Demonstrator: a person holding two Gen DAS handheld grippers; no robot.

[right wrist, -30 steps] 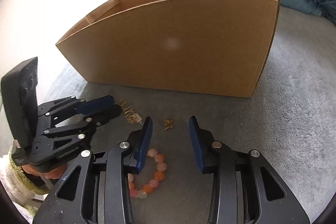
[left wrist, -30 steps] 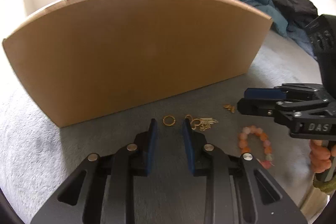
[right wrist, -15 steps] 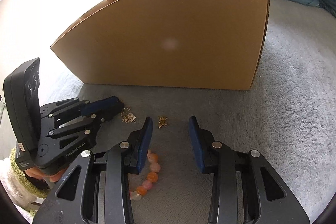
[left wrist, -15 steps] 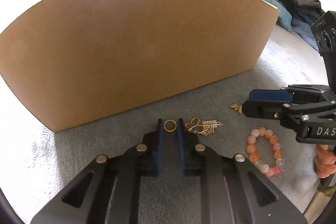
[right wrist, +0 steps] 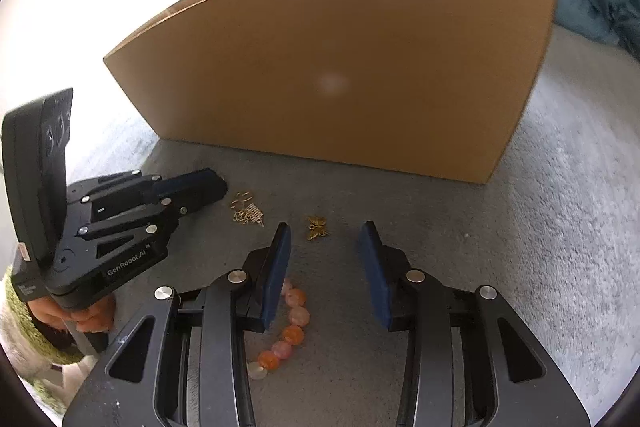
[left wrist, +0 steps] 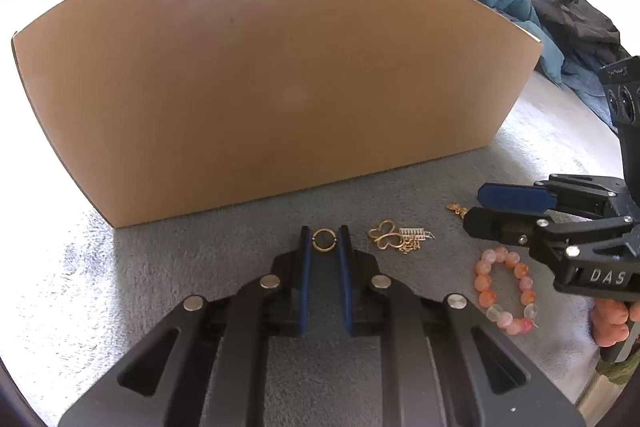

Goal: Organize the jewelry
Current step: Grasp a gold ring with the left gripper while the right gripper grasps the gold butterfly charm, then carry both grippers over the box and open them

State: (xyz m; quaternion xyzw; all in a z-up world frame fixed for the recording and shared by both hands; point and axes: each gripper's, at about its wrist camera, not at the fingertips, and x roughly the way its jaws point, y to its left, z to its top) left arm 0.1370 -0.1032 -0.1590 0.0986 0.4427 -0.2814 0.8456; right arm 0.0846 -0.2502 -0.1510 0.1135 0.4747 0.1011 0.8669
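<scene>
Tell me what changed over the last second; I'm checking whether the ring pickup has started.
The left gripper moved in on the gold ring and closed its jaws around it; the blue pads now flank the ring, seemingly touching it. The right gripper stayed open by the butterfly charm. The bead bracelet, chain tangle and cardboard box did not move.

A small gold ring (left wrist: pixel 323 239) lies flat on the grey blanket (left wrist: pixel 240 259), just before the box (left wrist: pixel 280 87). Right of it lies a gold butterfly outline (left wrist: pixel 385 235) with a tangled chain (left wrist: pixel 412 241). A small butterfly charm (right wrist: pixel 317 227) lies apart. The orange-pink bead bracelet (left wrist: pixel 505 291) lies nearest to me.
</scene>
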